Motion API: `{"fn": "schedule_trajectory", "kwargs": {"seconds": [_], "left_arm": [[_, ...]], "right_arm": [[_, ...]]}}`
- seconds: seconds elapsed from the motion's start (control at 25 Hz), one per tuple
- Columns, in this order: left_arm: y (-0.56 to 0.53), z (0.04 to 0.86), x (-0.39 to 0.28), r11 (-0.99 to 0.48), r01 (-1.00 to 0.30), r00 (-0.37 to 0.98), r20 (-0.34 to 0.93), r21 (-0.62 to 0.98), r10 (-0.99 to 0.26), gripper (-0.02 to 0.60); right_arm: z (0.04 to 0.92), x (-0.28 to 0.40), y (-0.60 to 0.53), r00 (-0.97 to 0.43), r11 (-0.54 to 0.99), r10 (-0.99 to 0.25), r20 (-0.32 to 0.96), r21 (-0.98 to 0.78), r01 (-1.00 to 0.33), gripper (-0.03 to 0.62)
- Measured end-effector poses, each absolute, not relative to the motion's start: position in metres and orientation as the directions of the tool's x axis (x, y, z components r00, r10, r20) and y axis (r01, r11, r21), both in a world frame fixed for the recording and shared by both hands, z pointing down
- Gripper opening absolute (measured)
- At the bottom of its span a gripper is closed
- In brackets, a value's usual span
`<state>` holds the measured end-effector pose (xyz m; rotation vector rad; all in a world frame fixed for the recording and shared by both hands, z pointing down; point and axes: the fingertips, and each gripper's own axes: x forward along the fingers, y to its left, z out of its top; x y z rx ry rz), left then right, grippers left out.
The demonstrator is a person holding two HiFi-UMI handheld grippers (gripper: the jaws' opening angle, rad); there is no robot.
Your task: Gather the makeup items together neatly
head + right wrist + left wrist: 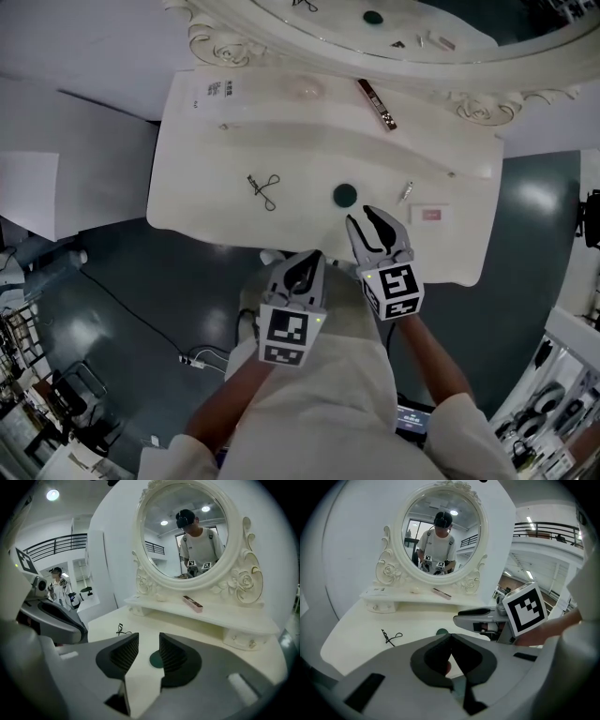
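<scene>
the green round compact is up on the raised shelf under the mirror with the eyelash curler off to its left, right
Not quite. The green round compact lies on the lower tabletop, not on the raised shelf under the mirror. The head view shows this. The eyelash curler does lie off to its left, on the same tabletop.

— What lies on the dressing table top (309, 159)?
— A black eyelash curler (264, 190) lies flat toward the left, and a dark green round disc (345, 195) sits near the front middle. Right of that are a small silvery stick (405, 191), slanted, and a pale pink flat rectangle (429, 215).
— And on the raised shelf (272, 101)?
— A long brown-and-pink bar (376, 103) lying diagonally, a pale round piece (307, 89), and a white printed packet (214, 94) at its left end.
</scene>
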<state>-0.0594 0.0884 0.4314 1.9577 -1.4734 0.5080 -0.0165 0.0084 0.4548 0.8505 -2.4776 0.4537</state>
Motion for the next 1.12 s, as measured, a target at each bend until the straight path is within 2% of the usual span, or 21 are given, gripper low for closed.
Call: {"fn": "schedule_trajectory", "kwargs": {"seconds": [0.56, 0.72, 1.12], "left_arm": [[0.086, 0.456, -0.063, -0.173, -0.952, 0.299, 0.661, 0.251, -0.688, 0.009], [0.087, 0.463, -0.064, -0.167, -0.953, 0.298, 0.671, 0.254, -0.68, 0.009], [0.085, 0.484, -0.062, -0.152, -0.951, 0.299, 0.687, 0.268, -0.663, 0.009]], "right_arm": [[0.511, -0.017, -0.006, -0.65, 0.72, -0.484, 0.586, -0.156, -0.676, 0.173], [0.524, -0.021, -0.008, -0.644, 0.731, -0.467, 0.606, -0.145, -0.666, 0.233], [0.555, -0.029, -0.012, -0.625, 0.745, -0.445, 0.641, -0.123, -0.656, 0.25]]}}
